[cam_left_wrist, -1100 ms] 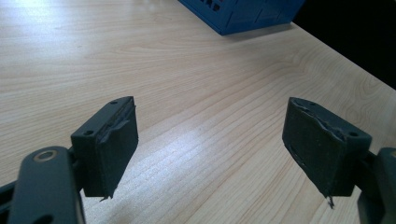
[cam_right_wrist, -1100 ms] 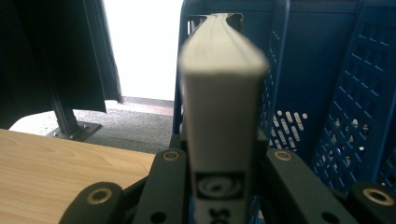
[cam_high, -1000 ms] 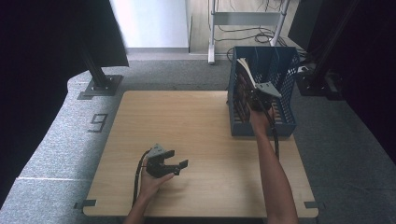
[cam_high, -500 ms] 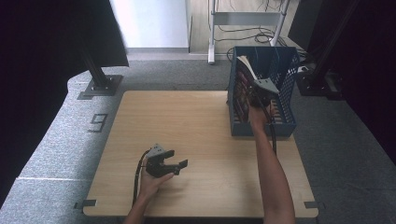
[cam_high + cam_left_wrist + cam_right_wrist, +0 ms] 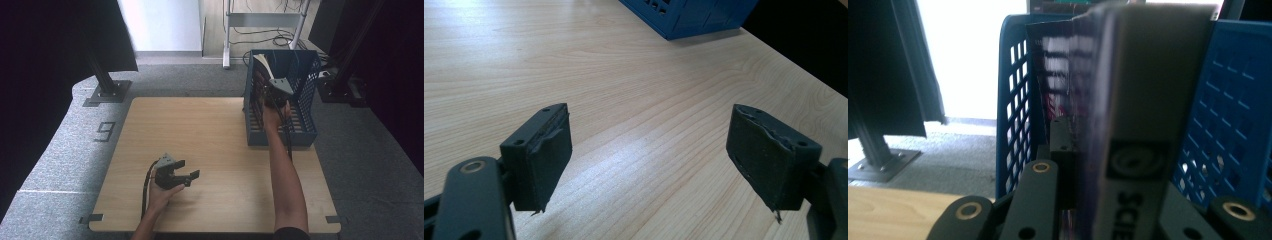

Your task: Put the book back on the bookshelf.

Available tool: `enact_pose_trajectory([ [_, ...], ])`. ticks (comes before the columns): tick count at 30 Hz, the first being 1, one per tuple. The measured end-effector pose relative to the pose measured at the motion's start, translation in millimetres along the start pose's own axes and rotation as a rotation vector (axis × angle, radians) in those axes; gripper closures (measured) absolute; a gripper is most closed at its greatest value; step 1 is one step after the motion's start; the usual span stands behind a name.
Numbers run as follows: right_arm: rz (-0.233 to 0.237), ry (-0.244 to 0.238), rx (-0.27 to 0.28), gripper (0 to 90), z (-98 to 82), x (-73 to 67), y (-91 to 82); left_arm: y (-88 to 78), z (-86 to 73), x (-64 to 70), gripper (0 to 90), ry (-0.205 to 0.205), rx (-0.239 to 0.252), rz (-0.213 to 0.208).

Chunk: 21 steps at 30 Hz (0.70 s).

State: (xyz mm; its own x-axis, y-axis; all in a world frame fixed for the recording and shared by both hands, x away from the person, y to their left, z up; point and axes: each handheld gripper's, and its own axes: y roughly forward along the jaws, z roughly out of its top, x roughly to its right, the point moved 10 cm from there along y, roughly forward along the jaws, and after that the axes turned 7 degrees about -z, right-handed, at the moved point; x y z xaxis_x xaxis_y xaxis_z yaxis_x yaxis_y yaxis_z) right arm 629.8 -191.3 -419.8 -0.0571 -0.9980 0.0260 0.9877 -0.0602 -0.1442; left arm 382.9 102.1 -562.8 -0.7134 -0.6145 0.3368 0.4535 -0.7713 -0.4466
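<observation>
A blue plastic basket (image 5: 305,125) stands on the far right part of the wooden table (image 5: 210,130). Inside it stands a thick book (image 5: 260,62) with a dark spine (image 5: 1148,90) and pale page edges. My right gripper (image 5: 269,86) reaches into the basket and is shut on this book; in the right gripper view (image 5: 1108,155) the book stands upright between the jaws. Purple-covered pages lean beside it. My left gripper (image 5: 187,170) rests low over the table near the front. It is open (image 5: 649,150), with bare wood between its pads.
The basket's corner (image 5: 684,15) lies ahead of the left gripper. On the grey floor left of the table are a black stand base (image 5: 107,92) and a "9" marker (image 5: 105,131). A metal rack (image 5: 227,30) stands behind, and dark curtains hang at both sides.
My right gripper has shifted slightly up and away inside the basket with the book in it. The left gripper has stayed where it was.
</observation>
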Motion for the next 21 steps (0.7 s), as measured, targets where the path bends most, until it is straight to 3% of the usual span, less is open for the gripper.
enact_pose_trajectory([
  [6,-0.007,0.008,0.024,81.5,0.9,-4.2,8.2,-0.4,-0.9,-3.2,18.3,-0.007,-0.003,0.004],
  [15,0.08,-0.1,0.039,78.6,-11.4,-32.7,-0.1,1.1,-1.5,-1.1,18.3,-0.004,-0.004,-0.002],
  [21,0.131,-0.13,0.027,68.9,-9.0,-37.0,-7.7,0.4,-0.4,0.8,18.3,0.0,-0.001,-0.005],
])
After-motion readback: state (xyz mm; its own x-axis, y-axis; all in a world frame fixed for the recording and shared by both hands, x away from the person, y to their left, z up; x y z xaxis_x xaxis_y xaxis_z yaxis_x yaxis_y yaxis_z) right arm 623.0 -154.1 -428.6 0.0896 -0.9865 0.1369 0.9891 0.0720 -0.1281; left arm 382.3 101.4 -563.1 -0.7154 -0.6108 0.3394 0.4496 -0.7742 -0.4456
